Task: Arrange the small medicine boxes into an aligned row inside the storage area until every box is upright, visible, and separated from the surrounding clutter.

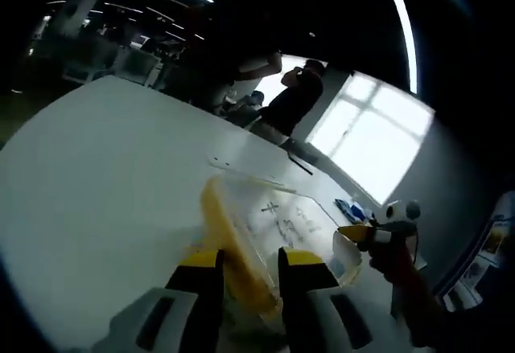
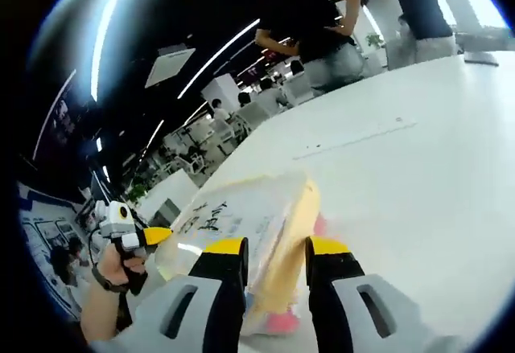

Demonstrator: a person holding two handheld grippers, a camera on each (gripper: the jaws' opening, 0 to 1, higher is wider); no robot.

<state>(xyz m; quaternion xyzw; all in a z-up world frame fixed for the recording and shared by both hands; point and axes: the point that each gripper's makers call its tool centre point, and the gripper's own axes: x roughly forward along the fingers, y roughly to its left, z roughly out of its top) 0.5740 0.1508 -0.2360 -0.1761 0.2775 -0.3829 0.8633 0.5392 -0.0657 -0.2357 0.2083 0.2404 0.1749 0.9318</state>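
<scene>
- Holding the clear storage box [image 1: 273, 232] from both ends: the left gripper [image 1: 249, 268] has its yellow-tipped jaws set astride the box's yellow side, and the right gripper [image 2: 276, 260] likewise straddles the yellow edge [image 2: 294, 240] from the opposite end; both look clamped on it, though contact is partly hidden.
- The box appears lifted and tilted above the white table [image 1: 96, 176], away from its far edge.
- No medicine boxes can be made out through the scribbled clear wall; something pink [image 2: 282, 321] shows low inside.
- To do this step well, I judge: keep both grips level, lower the box flat, then release one side at a time.
</scene>
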